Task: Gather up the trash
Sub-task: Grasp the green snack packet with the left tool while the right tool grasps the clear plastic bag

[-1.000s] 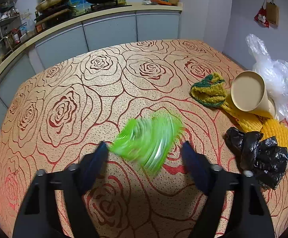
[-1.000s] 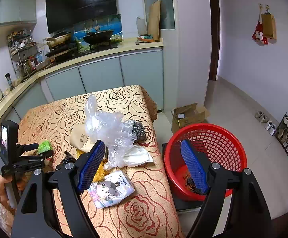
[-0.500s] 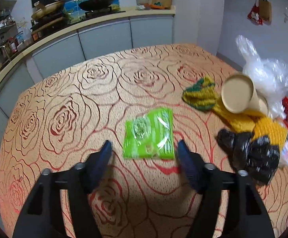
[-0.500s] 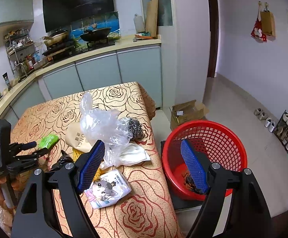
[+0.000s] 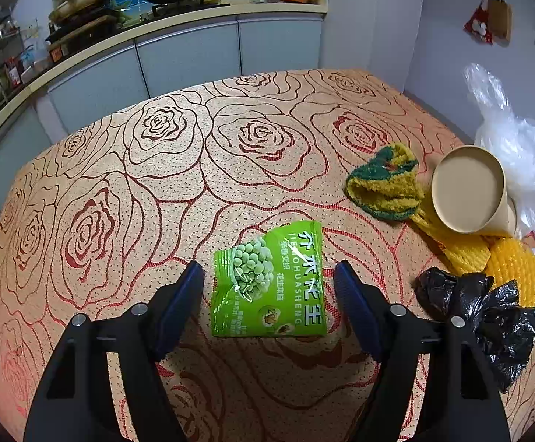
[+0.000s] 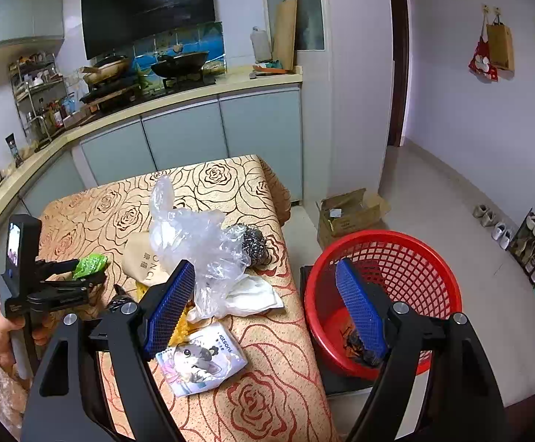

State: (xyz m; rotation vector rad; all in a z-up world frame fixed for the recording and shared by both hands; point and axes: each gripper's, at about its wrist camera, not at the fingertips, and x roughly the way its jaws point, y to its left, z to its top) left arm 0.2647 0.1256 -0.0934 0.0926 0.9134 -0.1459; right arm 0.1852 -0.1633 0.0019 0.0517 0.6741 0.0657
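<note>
A green snack packet (image 5: 269, 281) lies flat on the rose-patterned tablecloth (image 5: 149, 169). My left gripper (image 5: 269, 287) is open, its fingers either side of the packet's near half, holding nothing. In the right wrist view the packet (image 6: 90, 263) shows beyond the left gripper (image 6: 83, 274). My right gripper (image 6: 265, 302) is open and empty, above the table's right edge and the red basket (image 6: 396, 254), which holds some dark trash (image 6: 352, 342).
At the table's right lie a black bag (image 5: 481, 316), yellow mesh (image 5: 514, 269), a green-yellow cloth (image 5: 385, 184), a paper cup (image 5: 470, 191), a clear plastic bag (image 6: 197, 235), steel wool (image 6: 254, 245), a tissue (image 6: 252, 294) and a tissue pack (image 6: 201, 362). A cardboard box (image 6: 352, 213) sits on the floor.
The green packet, blurred in motion between the left fingers a second ago, now lies still on the cloth. The left gripper has come lower around it. The right gripper barely moved.
</note>
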